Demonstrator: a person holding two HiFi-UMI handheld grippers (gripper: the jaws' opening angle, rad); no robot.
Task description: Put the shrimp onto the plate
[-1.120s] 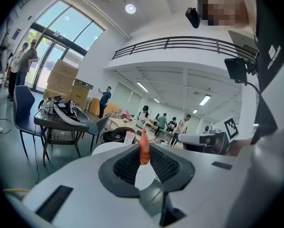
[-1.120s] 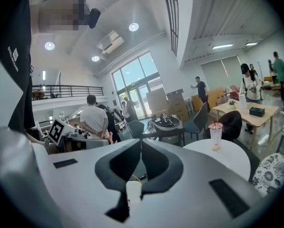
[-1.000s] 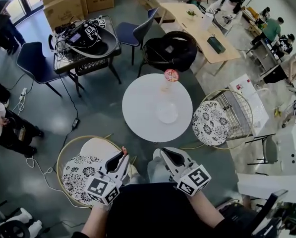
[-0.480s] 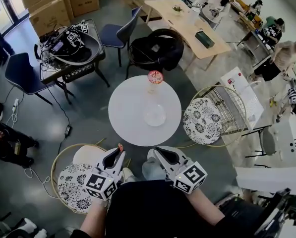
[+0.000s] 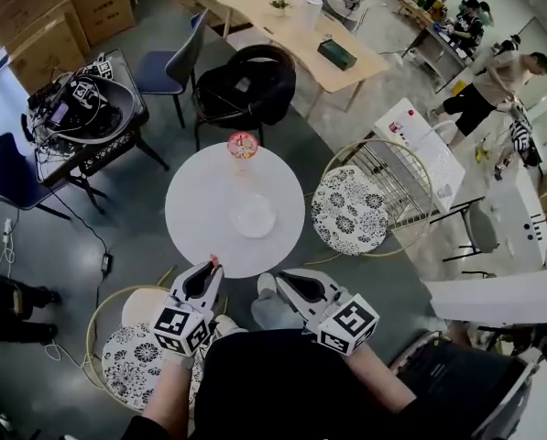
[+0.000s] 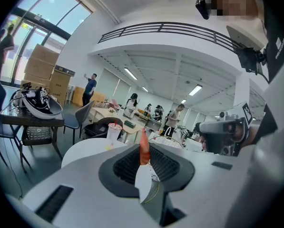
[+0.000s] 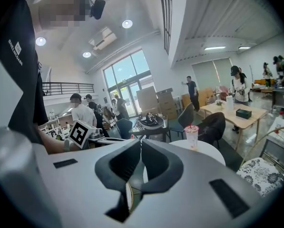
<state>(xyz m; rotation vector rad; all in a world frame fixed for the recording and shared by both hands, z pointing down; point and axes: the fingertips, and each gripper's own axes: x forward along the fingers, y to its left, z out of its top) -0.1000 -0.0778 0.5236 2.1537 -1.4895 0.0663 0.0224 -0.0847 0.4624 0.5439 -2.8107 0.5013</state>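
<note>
A small orange shrimp (image 6: 143, 147) sticks up between the jaws of my left gripper (image 6: 142, 158), which is shut on it. In the head view that gripper (image 5: 211, 266) hovers at the near edge of the round white table (image 5: 200, 218), the shrimp's tip (image 5: 214, 260) just showing. A clear glass plate (image 5: 253, 215) lies at the table's middle, ahead of both grippers. My right gripper (image 5: 280, 280) is beside the left one, off the table's near rim. Its jaws (image 7: 141, 144) are pressed together with nothing in them.
A drink cup with a red lid (image 5: 243, 145) stands at the table's far edge. Wire chairs with floral cushions sit at the right (image 5: 351, 211) and lower left (image 5: 131, 356). A black chair (image 5: 246, 85) stands behind the table, and a cable-laden side table (image 5: 81, 108) at the left.
The table and plate have slid left and closer in the head view. Both grippers now sit at its near edge, still shut, the shrimp still in the left one.
</note>
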